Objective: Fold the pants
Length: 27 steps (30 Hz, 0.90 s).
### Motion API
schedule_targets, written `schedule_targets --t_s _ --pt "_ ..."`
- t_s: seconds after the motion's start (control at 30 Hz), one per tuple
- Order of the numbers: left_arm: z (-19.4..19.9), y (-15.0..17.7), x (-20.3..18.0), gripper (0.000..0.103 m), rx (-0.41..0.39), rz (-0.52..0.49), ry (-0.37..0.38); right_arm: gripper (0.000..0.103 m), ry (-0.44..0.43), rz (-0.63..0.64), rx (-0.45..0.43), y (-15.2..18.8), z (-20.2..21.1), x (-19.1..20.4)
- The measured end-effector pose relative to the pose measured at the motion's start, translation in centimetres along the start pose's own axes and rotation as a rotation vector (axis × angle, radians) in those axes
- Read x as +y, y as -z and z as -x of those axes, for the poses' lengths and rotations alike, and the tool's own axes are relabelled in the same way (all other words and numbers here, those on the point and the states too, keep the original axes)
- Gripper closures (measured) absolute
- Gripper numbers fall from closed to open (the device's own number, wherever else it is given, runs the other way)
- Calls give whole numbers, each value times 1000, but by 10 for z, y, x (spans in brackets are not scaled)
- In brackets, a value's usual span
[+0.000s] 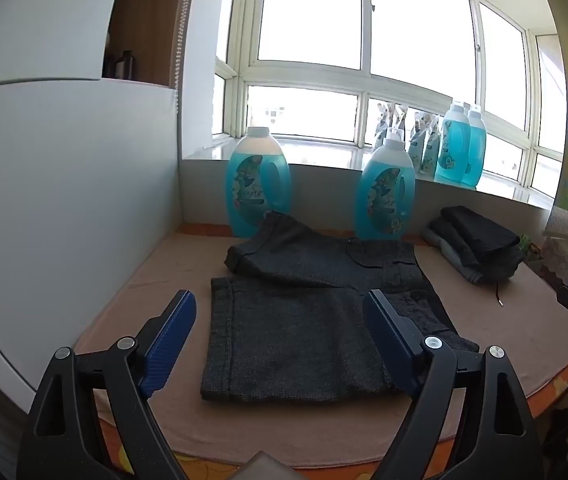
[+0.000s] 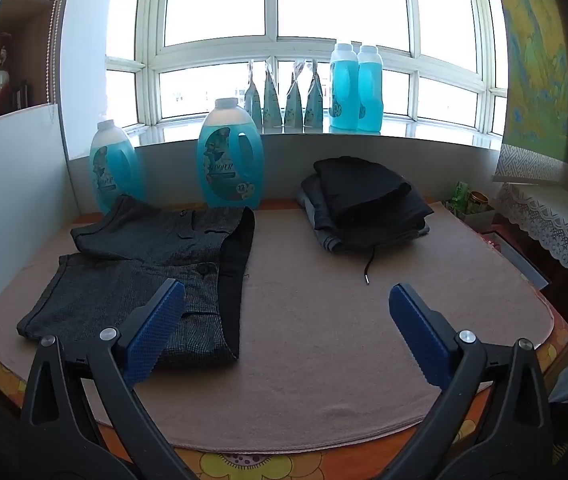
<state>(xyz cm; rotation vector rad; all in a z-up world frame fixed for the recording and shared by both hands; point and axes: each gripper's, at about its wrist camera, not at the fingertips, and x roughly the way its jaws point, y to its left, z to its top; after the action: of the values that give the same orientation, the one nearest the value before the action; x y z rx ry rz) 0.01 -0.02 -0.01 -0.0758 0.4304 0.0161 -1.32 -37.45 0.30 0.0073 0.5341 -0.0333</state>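
The dark grey pants (image 1: 304, 320) lie flat on the beige cloth (image 2: 324, 340) that covers the table, spread with one leg nearer the camera and the other behind it toward the window. In the left wrist view they fill the middle of the picture; in the right wrist view the same garment (image 2: 136, 280) sits at about nine o'clock from the centre, its black inner waistband (image 2: 236, 280) turned toward the bare cloth. A button (image 2: 204, 269) shows on the nearer half.

The left gripper (image 1: 280, 332) hangs above the nearer leg with its blue pads (image 1: 172, 340) spread wide, nothing pinched between them. The right gripper (image 2: 288, 332) is likewise wide apart over bare cloth, its left pad (image 2: 152, 332) overlapping the pants' edge in the picture; whether it touches the fabric cannot be told.

At about one o'clock from the pants in the right wrist view lies a stack of folded clothes (image 2: 364, 208), dark pieces on a grey-blue one, with a drawstring (image 2: 369, 268) trailing toward the camera. At twelve o'clock, against the wall below the sill, stand two blue detergent bottles (image 2: 230, 152). On the windowsill (image 2: 424, 132) above stand two more blue bottles (image 2: 356, 88) and a row of pouches (image 2: 284, 100). A lace-edged cloth (image 2: 556, 232) hangs at three o'clock, and a white cabinet panel (image 1: 64, 180) closes the left side.
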Motion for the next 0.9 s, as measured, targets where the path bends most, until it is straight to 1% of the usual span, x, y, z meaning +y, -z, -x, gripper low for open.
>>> schedule_targets --t_s 0.37,0.6,0.9 --pt "0 1 -1 18 4 2 0 0 0 4 9 8 -3 4" --pt "-3 3 3 18 7 1 2 0 -3 4 12 7 -4 4" --pt "-2 1 -2 18 2 -5 3 0 -2 4 14 6 -4 4"
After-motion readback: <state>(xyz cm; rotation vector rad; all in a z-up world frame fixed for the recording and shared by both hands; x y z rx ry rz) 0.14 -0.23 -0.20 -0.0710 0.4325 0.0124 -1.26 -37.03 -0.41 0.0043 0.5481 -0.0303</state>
